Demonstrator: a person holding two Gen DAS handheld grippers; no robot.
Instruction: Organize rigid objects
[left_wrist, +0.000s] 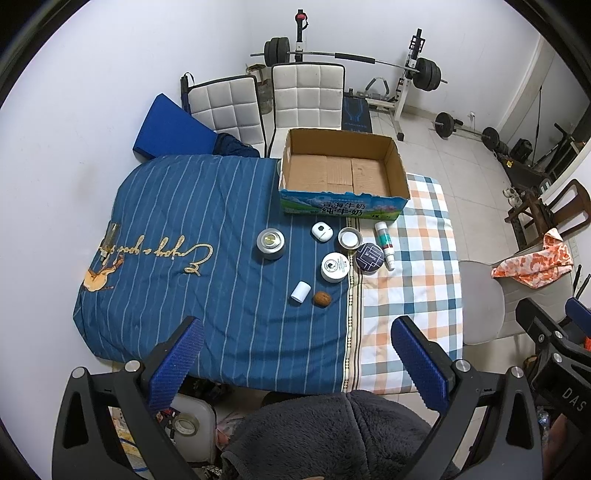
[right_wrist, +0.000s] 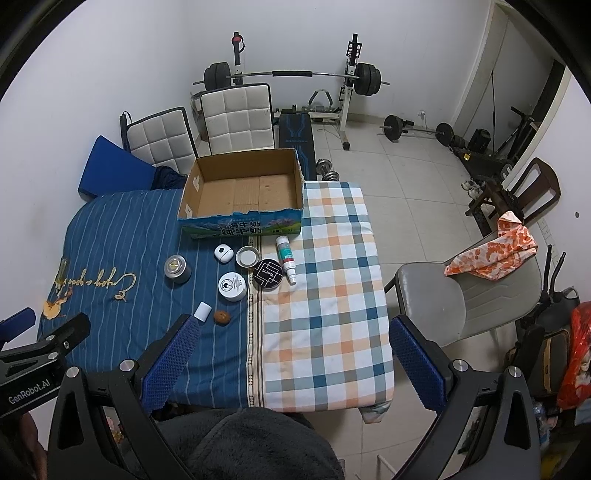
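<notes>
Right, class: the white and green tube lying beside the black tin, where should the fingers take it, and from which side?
Probably from above, at mid-body. The tube lies flat, lengthwise toward the cardboard box, so close across its narrow width. The black tin crowds one side, so favour the end near the box.

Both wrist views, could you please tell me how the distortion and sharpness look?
Left wrist view: strong fisheye bend with dark corners; the cardboard box reads sharp, while the open left gripper looms large. Right wrist view: the same bend; the barbell curves, lighting even.
</notes>
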